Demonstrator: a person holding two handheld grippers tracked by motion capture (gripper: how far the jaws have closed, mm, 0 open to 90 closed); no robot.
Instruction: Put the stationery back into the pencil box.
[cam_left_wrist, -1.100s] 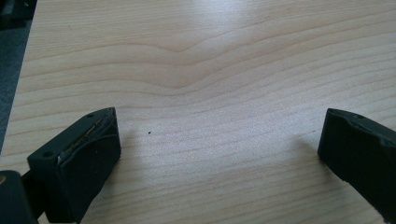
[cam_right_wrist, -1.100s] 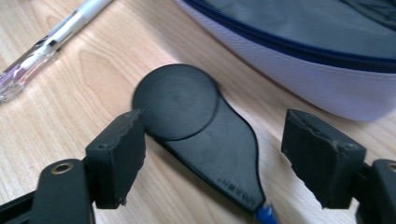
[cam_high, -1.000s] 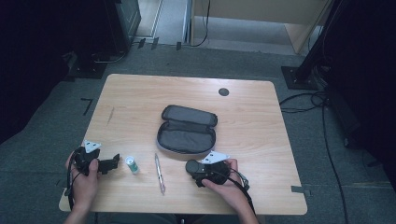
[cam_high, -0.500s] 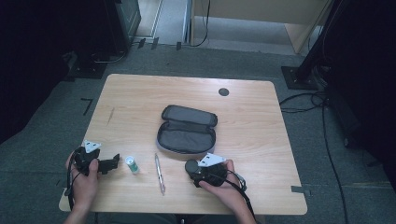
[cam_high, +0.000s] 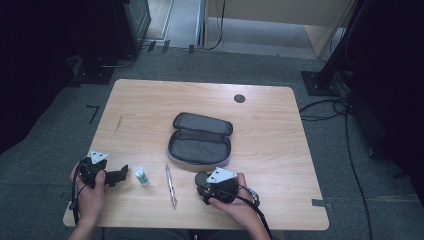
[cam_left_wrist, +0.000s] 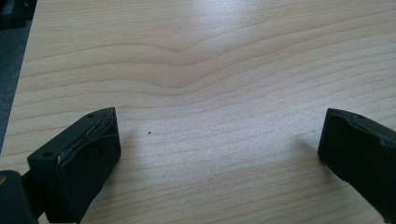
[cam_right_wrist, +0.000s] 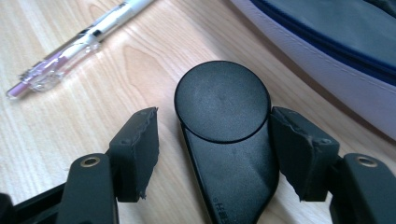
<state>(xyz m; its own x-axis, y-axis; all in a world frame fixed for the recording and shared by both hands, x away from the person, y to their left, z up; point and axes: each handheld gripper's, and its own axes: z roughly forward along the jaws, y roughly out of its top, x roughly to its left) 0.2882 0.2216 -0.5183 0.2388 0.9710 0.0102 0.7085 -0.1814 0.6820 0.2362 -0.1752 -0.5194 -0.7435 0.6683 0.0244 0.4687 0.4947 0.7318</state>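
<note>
The black round-headed tool (cam_right_wrist: 224, 140) lies flat on the table (cam_high: 280, 135) just in front of the open pencil case (cam_high: 200, 140), and it sits between the jaws of your right gripper (cam_right_wrist: 212, 144). Those jaws have just been closing: the right-hand pad looks to be touching the tool's round head, while a gap remains at the other pad, so this is no firm grip yet. You appear to be in the grasping step. Next, close until both pads press the body evenly, then lift it toward the case. Your left gripper (cam_left_wrist: 215, 149) is released, jaws wide over bare wood. The pen (cam_right_wrist: 79, 42) and the small green-capped bottle (cam_high: 141, 176) lie to the tool's left, untouched.
</note>
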